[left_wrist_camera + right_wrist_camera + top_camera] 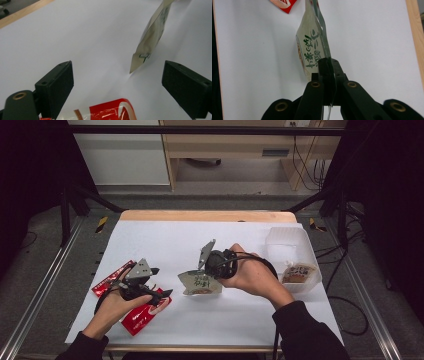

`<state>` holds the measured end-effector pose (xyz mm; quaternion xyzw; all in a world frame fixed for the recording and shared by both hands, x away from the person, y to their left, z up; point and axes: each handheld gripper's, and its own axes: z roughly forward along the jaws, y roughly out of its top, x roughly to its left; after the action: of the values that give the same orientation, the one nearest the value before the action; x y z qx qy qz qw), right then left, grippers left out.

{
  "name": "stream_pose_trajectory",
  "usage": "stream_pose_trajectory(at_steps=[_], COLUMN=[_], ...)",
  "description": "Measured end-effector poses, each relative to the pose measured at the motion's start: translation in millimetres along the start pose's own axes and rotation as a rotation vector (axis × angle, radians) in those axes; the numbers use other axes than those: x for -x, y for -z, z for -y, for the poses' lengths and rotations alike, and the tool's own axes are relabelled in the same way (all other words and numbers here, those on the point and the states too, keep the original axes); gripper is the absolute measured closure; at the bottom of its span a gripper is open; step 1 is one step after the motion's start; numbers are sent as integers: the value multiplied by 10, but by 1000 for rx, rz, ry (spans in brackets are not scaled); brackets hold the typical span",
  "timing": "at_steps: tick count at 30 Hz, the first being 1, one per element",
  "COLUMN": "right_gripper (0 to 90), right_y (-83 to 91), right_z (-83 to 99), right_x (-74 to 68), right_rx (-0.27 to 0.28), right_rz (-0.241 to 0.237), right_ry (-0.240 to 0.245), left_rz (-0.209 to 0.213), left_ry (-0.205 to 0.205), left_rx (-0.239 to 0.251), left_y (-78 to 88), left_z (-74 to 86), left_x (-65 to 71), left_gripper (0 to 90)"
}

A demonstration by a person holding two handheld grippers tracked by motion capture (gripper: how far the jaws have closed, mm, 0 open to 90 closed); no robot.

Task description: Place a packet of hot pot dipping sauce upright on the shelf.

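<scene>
My right gripper (pixel 211 274) is shut on the edge of a pale green snack pouch (pixel 200 283) and holds it upright over the white table cover. In the right gripper view the jaws (pixel 328 68) pinch the pouch (pixel 312 47) at its seam. My left gripper (pixel 161 281) stands open above a red packet (pixel 145 312) at the front left. In the left gripper view the gripper (pixel 122 85) has nothing between its wide-set pads, the red packet (pixel 110 111) lies just below them, and the pouch (pixel 150 40) hangs ahead.
A second red packet (pixel 112 277) lies to the left of my left hand. A clear plastic container (pixel 292 245) sits at the right edge with a brown-labelled packet (pixel 299 273) inside. The wooden table edge (pixel 207 216) runs along the far side.
</scene>
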<state>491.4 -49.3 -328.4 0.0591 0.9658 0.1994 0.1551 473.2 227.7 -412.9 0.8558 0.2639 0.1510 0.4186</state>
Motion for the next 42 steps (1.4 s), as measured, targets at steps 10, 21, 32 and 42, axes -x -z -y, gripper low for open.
stream_pose_trajectory(at_steps=[10, 21, 32, 42], right_gripper=[900, 900, 900, 900], right_y=[295, 568, 800, 1051], right_z=[161, 413, 574, 636], right_x=[148, 332, 503, 611], right_rx=[11, 33, 74, 120], right_rz=[29, 10, 23, 69], right_ry=[-12, -16, -30, -39], left_rz=[-43, -96, -151, -176], left_ry=[41, 68, 122, 141], left_rx=[-38, 4, 33, 43], left_y=[-54, 88, 241, 276], left_z=[178, 334, 522, 591], left_x=[-81, -78, -118, -132], left_gripper=[95, 95, 90, 90])
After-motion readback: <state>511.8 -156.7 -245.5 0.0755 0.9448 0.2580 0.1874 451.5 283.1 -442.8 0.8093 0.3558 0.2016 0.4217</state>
